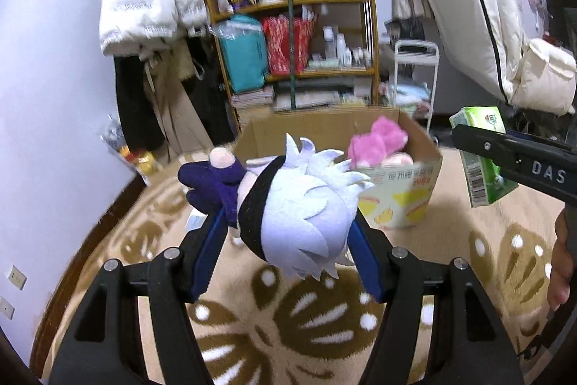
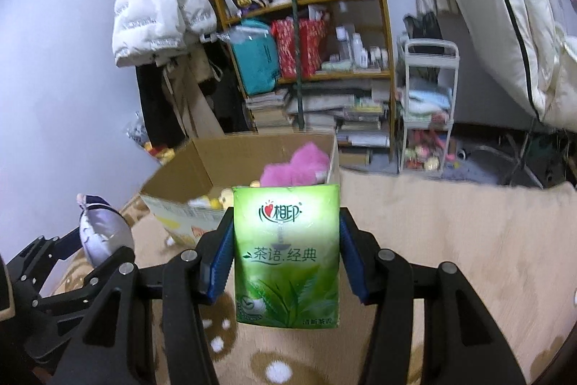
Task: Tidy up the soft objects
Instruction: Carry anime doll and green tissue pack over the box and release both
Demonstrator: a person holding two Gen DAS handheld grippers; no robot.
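My left gripper is shut on a plush doll with white spiky hair, a black band and a purple body, held above the rug just in front of an open cardboard box. A pink plush lies in the box. My right gripper is shut on a green tissue pack, held upright before the same box, where the pink plush and small yellow toys show. The right gripper with the tissue pack appears at the right of the left wrist view. The doll appears at the lower left of the right wrist view.
A wooden shelf packed with bags, books and bottles stands behind the box. A white rolling cart is to its right. Coats hang on the left wall and white bedding hangs at the right. A beige patterned rug covers the floor.
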